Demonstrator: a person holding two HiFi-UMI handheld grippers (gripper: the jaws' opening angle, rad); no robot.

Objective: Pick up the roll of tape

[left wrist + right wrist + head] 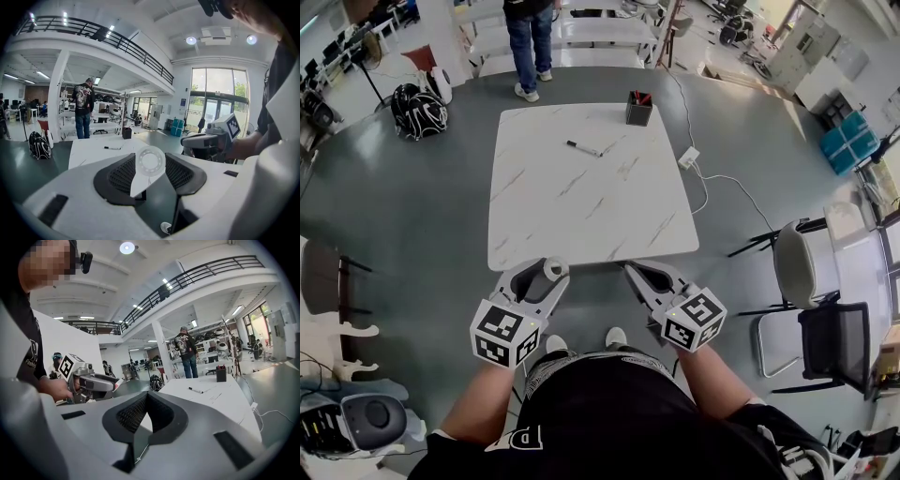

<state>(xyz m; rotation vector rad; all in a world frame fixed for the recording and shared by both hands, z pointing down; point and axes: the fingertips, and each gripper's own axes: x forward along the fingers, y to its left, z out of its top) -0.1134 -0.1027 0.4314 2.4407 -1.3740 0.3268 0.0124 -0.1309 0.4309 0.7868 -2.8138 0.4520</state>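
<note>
A small white roll of tape (pixel 554 268) sits between the jaws of my left gripper (pixel 546 274), just off the near edge of the white marble table (pixel 581 192). In the left gripper view the roll of tape (pixel 151 162) stands upright as a ring, pinched between the black pads by the left gripper (pixel 150 165). My right gripper (pixel 631 271) hovers beside it at the same edge. Its pads meet with nothing between them in the right gripper view, where the right gripper (pixel 146 399) points over the table.
A black marker (pixel 584 148) and a dark pen holder (pixel 638 109) lie on the table's far half. A person (pixel 530 42) stands beyond the table, with a backpack (pixel 419 111) on the floor at left. A power strip (pixel 688 157) and chairs (pixel 811 281) are to the right.
</note>
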